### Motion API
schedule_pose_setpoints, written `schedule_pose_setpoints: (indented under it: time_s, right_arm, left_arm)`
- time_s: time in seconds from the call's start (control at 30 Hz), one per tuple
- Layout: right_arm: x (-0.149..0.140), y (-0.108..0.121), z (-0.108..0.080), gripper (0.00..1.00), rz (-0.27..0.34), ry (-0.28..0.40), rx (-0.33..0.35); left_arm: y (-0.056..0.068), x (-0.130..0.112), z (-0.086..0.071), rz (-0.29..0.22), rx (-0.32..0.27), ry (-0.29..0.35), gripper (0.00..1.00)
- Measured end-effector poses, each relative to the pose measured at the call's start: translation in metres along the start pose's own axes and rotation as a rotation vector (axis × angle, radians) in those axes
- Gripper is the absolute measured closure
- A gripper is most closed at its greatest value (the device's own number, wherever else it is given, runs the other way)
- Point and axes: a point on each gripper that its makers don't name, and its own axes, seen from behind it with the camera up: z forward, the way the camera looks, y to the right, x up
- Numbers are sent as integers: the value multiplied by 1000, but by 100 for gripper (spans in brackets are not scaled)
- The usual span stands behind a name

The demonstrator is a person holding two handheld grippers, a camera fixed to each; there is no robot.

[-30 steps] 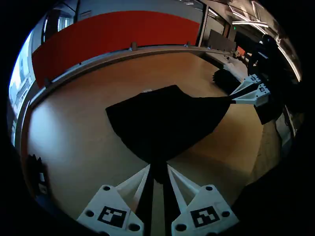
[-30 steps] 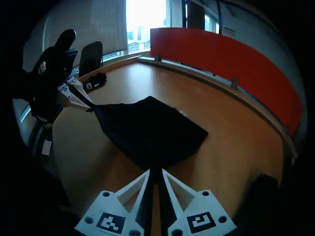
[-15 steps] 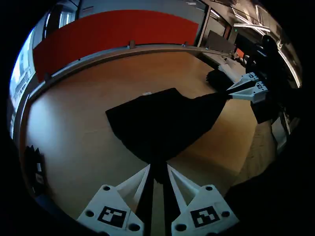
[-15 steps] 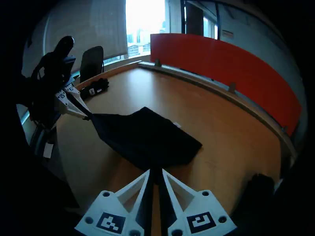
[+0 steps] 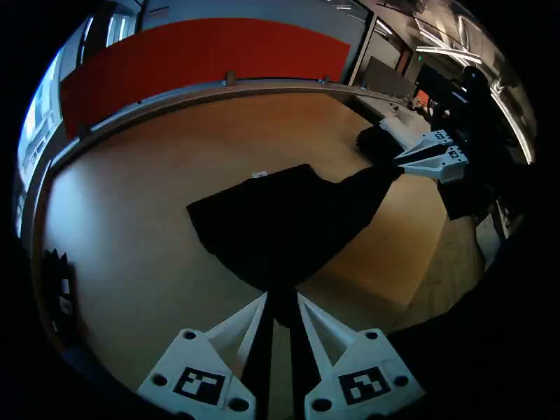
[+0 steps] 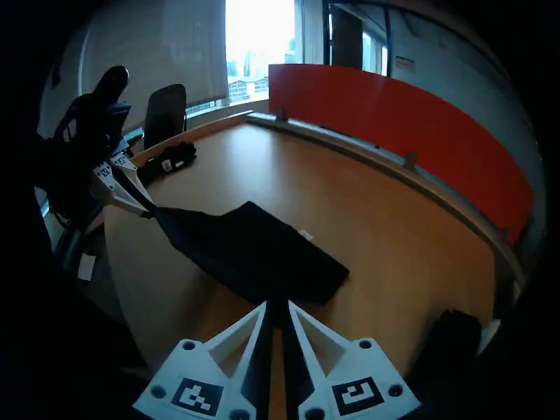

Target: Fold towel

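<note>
A black towel (image 5: 287, 217) hangs stretched between my two grippers, its far part still resting on the wooden table (image 5: 140, 210). My left gripper (image 5: 281, 308) is shut on one near corner of the towel. My right gripper (image 6: 278, 311) is shut on the other corner. In the left gripper view the right gripper (image 5: 402, 162) shows at the right, pinching its corner. In the right gripper view the towel (image 6: 252, 248) runs to the left gripper (image 6: 143, 208) at the left. A small white tag (image 5: 260, 173) sits at the towel's far edge.
A red partition (image 5: 203, 56) runs along the table's far edge. A dark bundle (image 5: 374, 143) lies on the table beyond the right gripper. Black office chairs (image 6: 164, 105) stand by the window. Another dark object (image 6: 168, 155) rests near the table's end.
Both grippers have risen and drawn back, lifting the near edge of the towel; less of it lies flat on the table, and it looks smaller.
</note>
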Motion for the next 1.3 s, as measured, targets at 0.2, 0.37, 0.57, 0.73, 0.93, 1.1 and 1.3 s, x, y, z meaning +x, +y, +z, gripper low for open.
schedule_pose_setpoints:
  time_s: [0.2, 0.37, 0.57, 0.73, 0.93, 1.1, 1.3]
  right_arm:
    - [3, 3, 2, 93, -5, -1, -2]
    - [8, 9, 9, 93, -7, -2, -2]
    - [11, 19, 21, 93, -13, -15, -6]
    - [11, 33, 35, 93, -18, -33, -15]
    - [12, 49, 53, 93, -15, -51, -31]
    - [10, 62, 66, 93, -8, -70, -47]
    - [9, 74, 78, 93, -1, -85, -59]
  left_arm:
    - [-3, 2, 4, -15, -1, -4, 86]
    - [-10, 12, 10, -13, 1, 1, 86]
    - [-27, 28, 22, -15, 21, 6, 86]
    - [-43, 41, 33, -40, 36, 7, 86]
    - [-61, 57, 46, -67, 65, 10, 86]
    - [-70, 65, 58, -75, 84, -7, 86]
    - [-82, 75, 68, -57, 107, -17, 86]
